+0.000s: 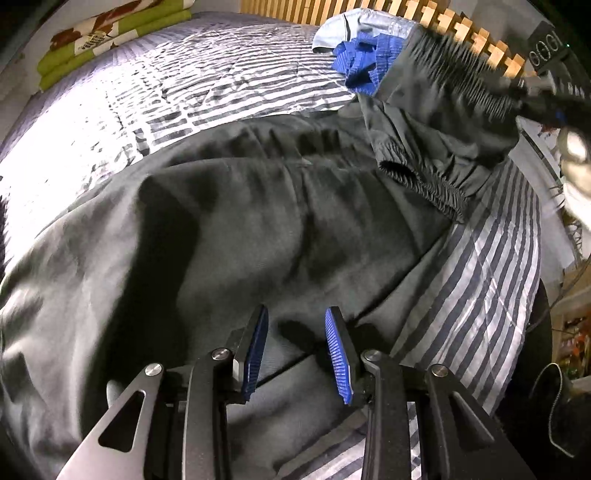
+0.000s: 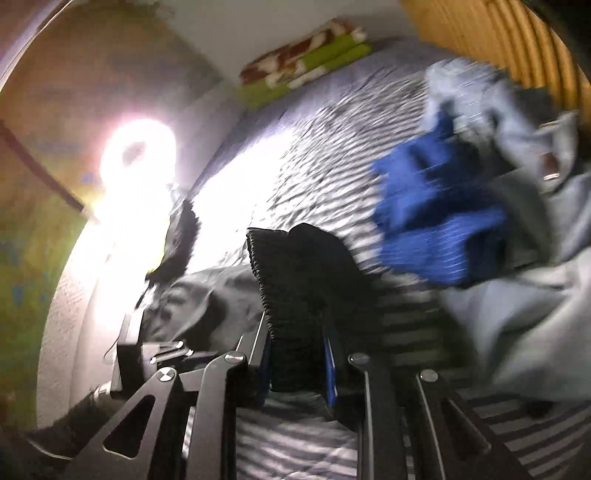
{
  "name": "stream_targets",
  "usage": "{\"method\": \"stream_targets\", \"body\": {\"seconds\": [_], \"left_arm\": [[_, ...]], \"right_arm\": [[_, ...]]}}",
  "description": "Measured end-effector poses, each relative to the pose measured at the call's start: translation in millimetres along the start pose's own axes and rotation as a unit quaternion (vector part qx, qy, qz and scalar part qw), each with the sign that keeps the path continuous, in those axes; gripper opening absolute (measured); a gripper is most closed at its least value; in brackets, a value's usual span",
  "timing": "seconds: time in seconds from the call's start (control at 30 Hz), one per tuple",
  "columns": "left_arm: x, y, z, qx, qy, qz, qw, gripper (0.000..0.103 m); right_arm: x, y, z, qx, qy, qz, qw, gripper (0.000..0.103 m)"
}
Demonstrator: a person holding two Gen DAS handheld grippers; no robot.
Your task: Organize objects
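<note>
Nearest in the left wrist view, the left claw (image 1: 296, 345) hangs just over the dark grey trousers (image 1: 258, 221), its blue pads (image 1: 338, 354) parted with nothing pinched between them. The trousers lie spread across the striped bedspread (image 1: 480, 280) of the bed, limp and creased. They look light, soft and shapeless, so any lifted part will likely sag and drag the rest behind it.

Further right, the right claw (image 2: 295, 354) is clamped on the ribbed elastic waistband (image 2: 284, 295), which stands up between its pads. That gathered band (image 1: 436, 181) seems the best hold: thicker, grippier than the smooth cloth, less apt to slip. A second hold along the same band, or at a leg hem, would keep the cloth flat for folding.

Beyond lie a blue garment (image 1: 360, 62) and a pale one (image 1: 354, 26) near the slatted headboard (image 1: 369, 7). A folded green blanket (image 1: 107, 33) sits in the far corner.
</note>
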State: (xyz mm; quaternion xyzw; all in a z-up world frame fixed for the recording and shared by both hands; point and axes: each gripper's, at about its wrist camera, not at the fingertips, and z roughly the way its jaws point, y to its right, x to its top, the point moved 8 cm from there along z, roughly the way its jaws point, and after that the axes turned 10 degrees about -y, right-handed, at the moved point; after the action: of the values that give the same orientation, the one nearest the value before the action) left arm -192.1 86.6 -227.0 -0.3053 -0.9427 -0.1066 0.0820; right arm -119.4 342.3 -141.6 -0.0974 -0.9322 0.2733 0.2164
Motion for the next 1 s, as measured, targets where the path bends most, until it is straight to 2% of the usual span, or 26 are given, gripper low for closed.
{"method": "stream_targets", "body": {"seconds": [0.07, 0.1, 0.17, 0.2, 0.37, 0.53, 0.63, 0.8, 0.87, 0.93, 1.0], "left_arm": [[-2.1, 0.3, -4.0, -0.003, 0.003, -0.002, 1.0000, 0.035], [-3.7, 0.1, -6.6, -0.003, 0.005, -0.002, 1.0000, 0.035], [-5.8, -0.4, -9.5, -0.003, 0.008, -0.002, 1.0000, 0.035], [-6.7, -0.8, -10.9, -0.003, 0.008, -0.003, 1.0000, 0.035], [-12.5, -0.5, -14.8, -0.005, 0.009, -0.002, 0.9999, 0.035], [-7.6, 2.0, -12.6, -0.011, 0.012, 0.001, 0.9999, 0.035], [-5.0, 5.5, -12.8, -0.011, 0.015, 0.002, 0.9998, 0.035], [-5.4, 8.1, -15.7, -0.010, 0.016, 0.007, 0.9998, 0.035], [-6.5, 6.1, -16.9, -0.010, 0.017, 0.003, 0.9998, 0.035], [-7.9, 3.8, -19.3, -0.012, 0.019, 0.000, 0.9997, 0.035], [-9.4, 1.4, -22.7, -0.014, 0.023, -0.002, 0.9996, 0.035]], "right_arm": [[-7.1, -13.9, 28.1, -0.045, -0.030, -0.040, 0.998, 0.020], [-12.8, -19.0, 44.1, -0.081, -0.046, -0.064, 0.994, 0.020], [-27.8, -22.1, 73.4, -0.160, -0.076, -0.117, 0.977, 0.020], [-34.6, -22.8, 85.6, -0.183, -0.089, -0.137, 0.970, 0.020], [-51.0, -7.5, 92.7, -0.247, -0.110, -0.174, 0.947, 0.020], [-43.7, 16.2, 61.6, -0.272, -0.088, -0.145, 0.947, 0.019], [-43.2, 25.4, 62.2, -0.240, -0.092, -0.110, 0.960, 0.019], [-51.5, -0.3, 74.6, -0.199, -0.096, -0.121, 0.968, 0.019], [-53.3, -2.5, 83.2, -0.213, -0.104, -0.130, 0.963, 0.019], [-59.6, 2.4, 97.2, -0.248, -0.131, -0.146, 0.949, 0.020], [-64.7, 3.6, 105.8, -0.256, -0.156, -0.151, 0.942, 0.023]]}}
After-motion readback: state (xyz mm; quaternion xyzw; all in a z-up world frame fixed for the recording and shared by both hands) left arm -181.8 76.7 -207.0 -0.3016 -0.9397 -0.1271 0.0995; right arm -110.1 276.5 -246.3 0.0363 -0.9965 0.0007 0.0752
